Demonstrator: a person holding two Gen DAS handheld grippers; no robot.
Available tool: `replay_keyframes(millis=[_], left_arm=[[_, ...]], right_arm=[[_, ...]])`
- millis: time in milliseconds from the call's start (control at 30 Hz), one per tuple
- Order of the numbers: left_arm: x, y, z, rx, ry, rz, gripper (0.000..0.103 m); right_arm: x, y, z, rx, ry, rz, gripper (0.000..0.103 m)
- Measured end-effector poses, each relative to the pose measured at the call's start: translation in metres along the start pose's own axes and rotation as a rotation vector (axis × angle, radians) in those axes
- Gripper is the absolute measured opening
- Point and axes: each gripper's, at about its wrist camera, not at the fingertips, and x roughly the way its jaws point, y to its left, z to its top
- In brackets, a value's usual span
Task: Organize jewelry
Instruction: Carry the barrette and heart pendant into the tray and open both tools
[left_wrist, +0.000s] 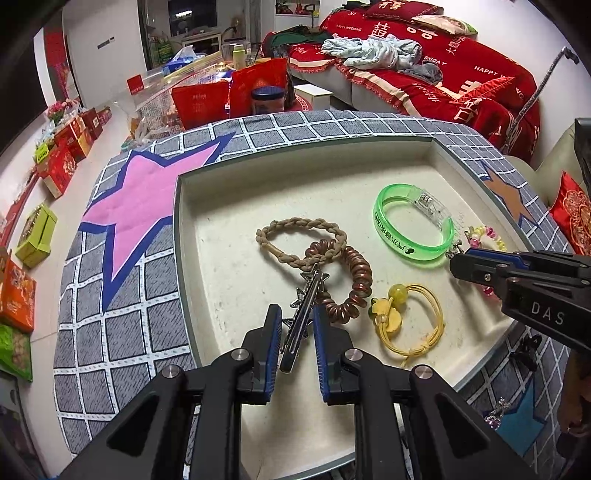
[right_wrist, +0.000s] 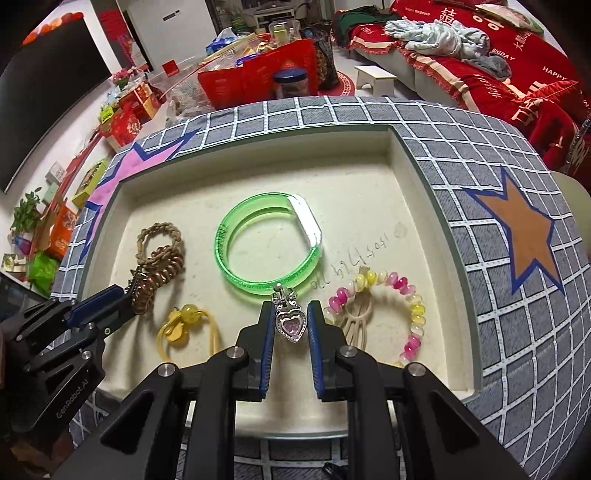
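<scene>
A cream tray sits on a grey checked cloth. My left gripper is shut on a silver star hair clip, low over the tray's near side. My right gripper is shut on a heart-shaped pink gem clip just in front of a green bangle. In the tray lie a braided brown tie, a copper coil tie, a yellow tie, a pink-yellow bead bracelet and a beige clip.
The checked cloth has a pink star at left and an orange star at right. More small items lie on the cloth right of the tray. Red boxes, bags and a red-covered sofa stand beyond the table.
</scene>
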Motion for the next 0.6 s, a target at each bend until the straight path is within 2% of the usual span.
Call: replay_keyframes(millis=[300,600], left_arm=[[0.0006,-0.0023,0.0005,0.003,-0.006,0.008,0.034],[0.0004,-0.0038,-0.0010,0.009,-0.008,0.027,0.034]], right_arm=[[0.0002,0.0026,-0.0059,-0.029,-0.012,-0.030,0.019],[-0.0031,-0.0039,-0.0093,0.009,-0.008,0.027,0.023]])
